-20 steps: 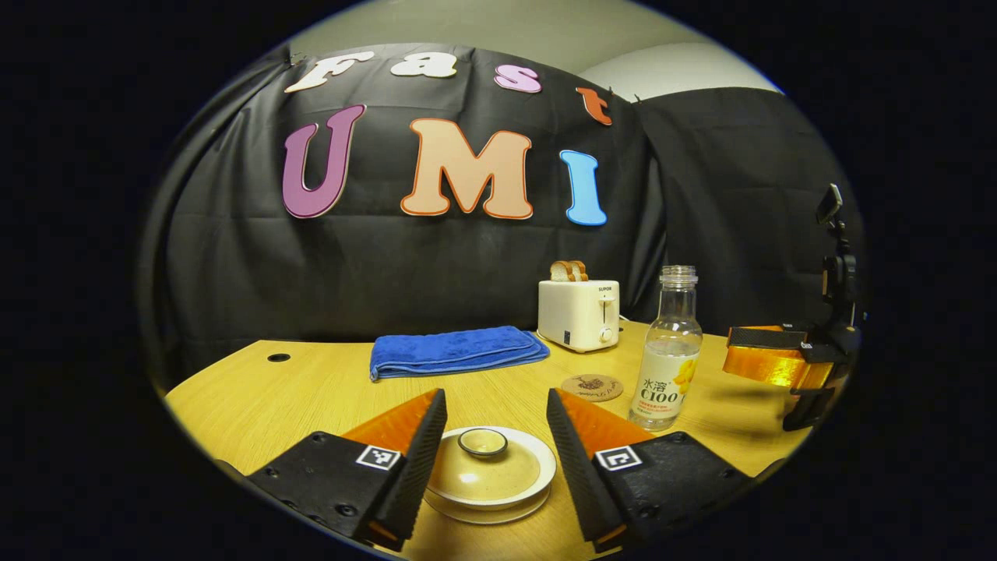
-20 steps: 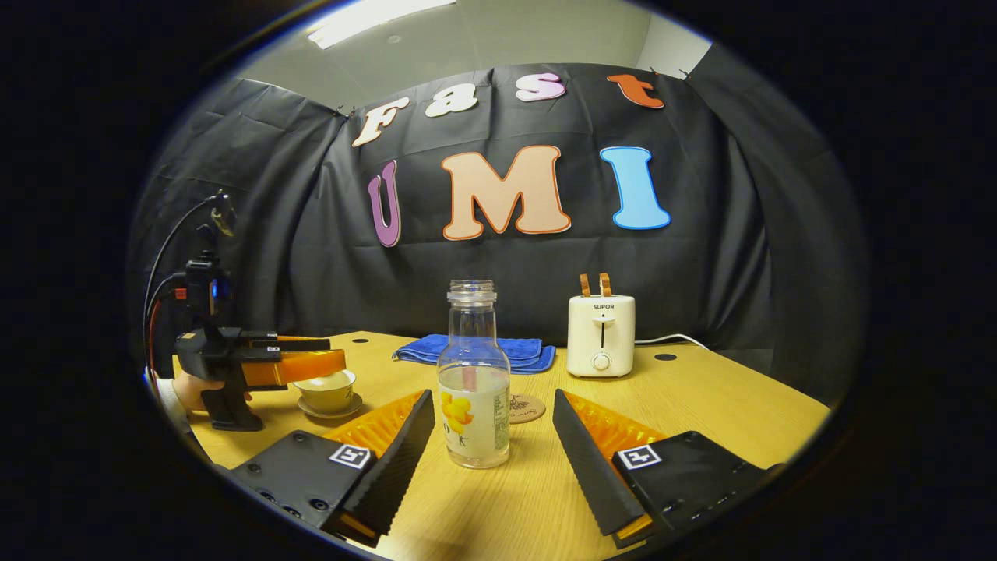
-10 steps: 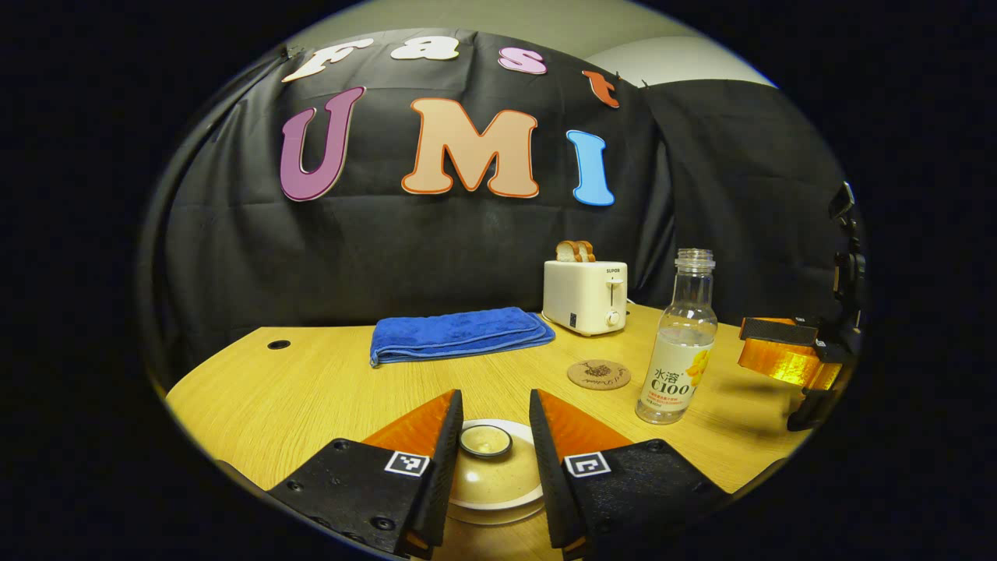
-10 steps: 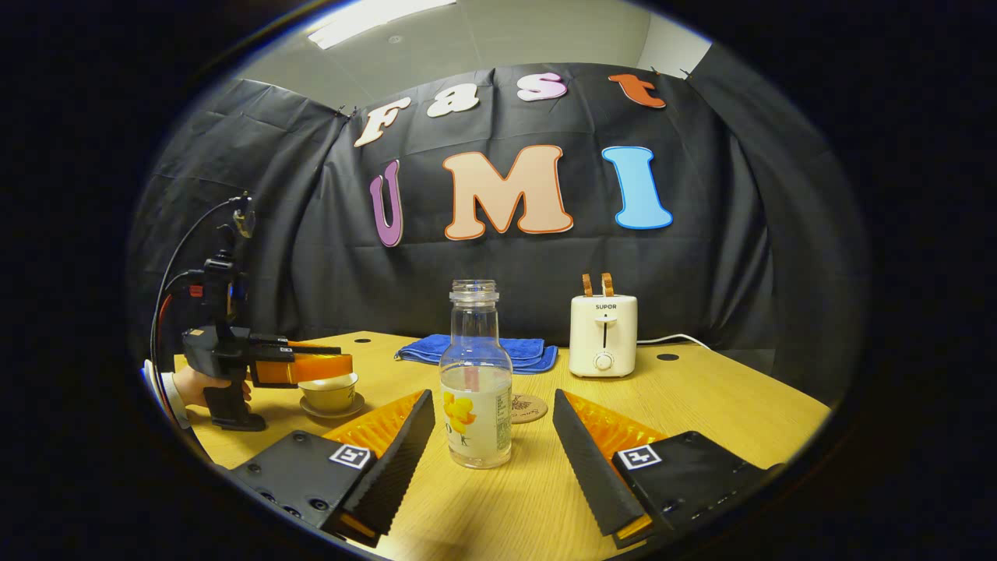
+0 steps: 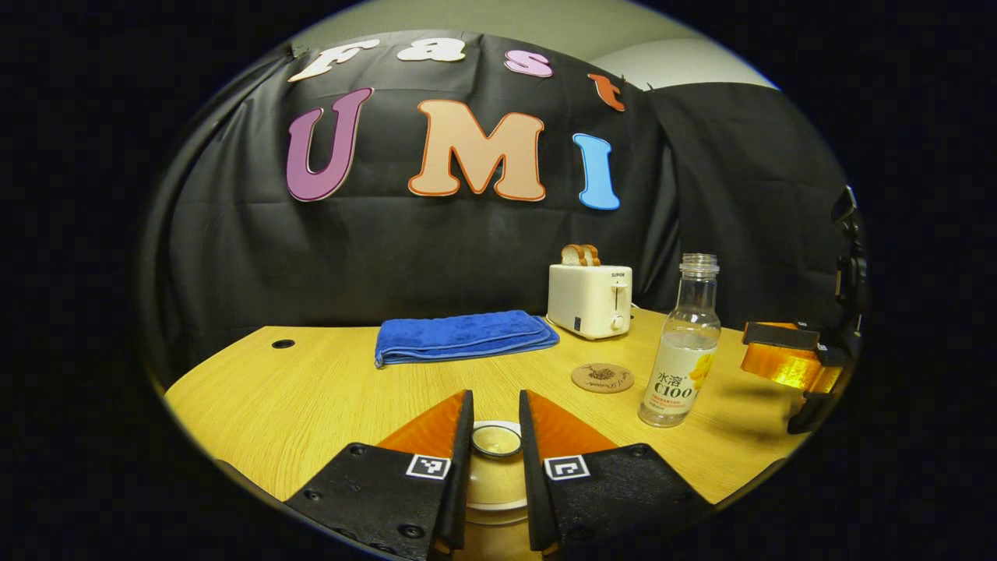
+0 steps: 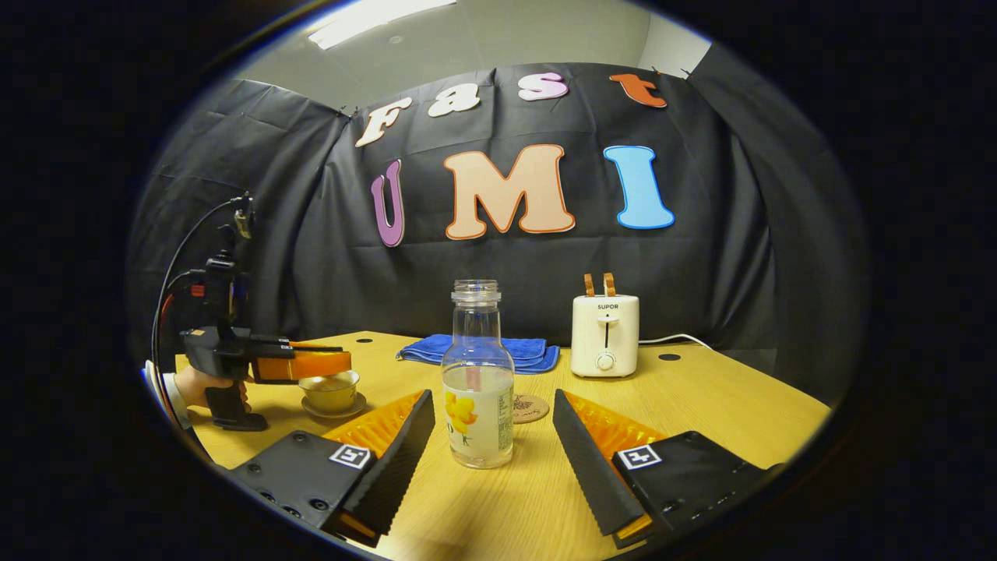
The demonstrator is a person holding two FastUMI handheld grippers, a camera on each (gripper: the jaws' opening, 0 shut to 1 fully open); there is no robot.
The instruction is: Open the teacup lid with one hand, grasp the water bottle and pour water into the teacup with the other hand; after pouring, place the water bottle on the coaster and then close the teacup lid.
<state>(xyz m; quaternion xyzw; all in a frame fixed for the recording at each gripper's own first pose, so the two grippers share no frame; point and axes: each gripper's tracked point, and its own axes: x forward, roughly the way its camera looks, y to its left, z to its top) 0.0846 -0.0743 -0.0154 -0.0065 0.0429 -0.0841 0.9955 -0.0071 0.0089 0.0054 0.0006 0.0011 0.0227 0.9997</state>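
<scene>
Two grippers are at work, each set against its own object. The left gripper (image 5: 495, 436) has its fingers drawn in close on either side of the small round knob of the teacup lid (image 5: 496, 441); they look to be pinching it, which suits lifting the lid straight up by its only handle. The lid is a glazed, cream-coloured ceramic dome, smooth and shiny, sitting on the teacup (image 6: 330, 390), which rests on a matching saucer (image 6: 332, 408) directly under that gripper's fingers. Whether the lid has left the cup rim I cannot tell.

The right gripper (image 6: 492, 436) is spread wide, and the water bottle (image 6: 477, 382) stands upright between and just ahead of its fingertips, touching neither, so the grasp has not yet been made. The bottle is clear, rounded plastic with a narrow neck, uncapped, partly filled and wrapped in a printed label. Its slick curved body probably needs a firm squeeze at mid-height.

Just beyond the bottle lies the round, flat coaster (image 6: 530, 407), kept near for setting the bottle down. Farther off on the pale wood-grain table (image 6: 724, 405) are a folded blue towel (image 5: 463, 336) and a toaster (image 6: 605, 336).
</scene>
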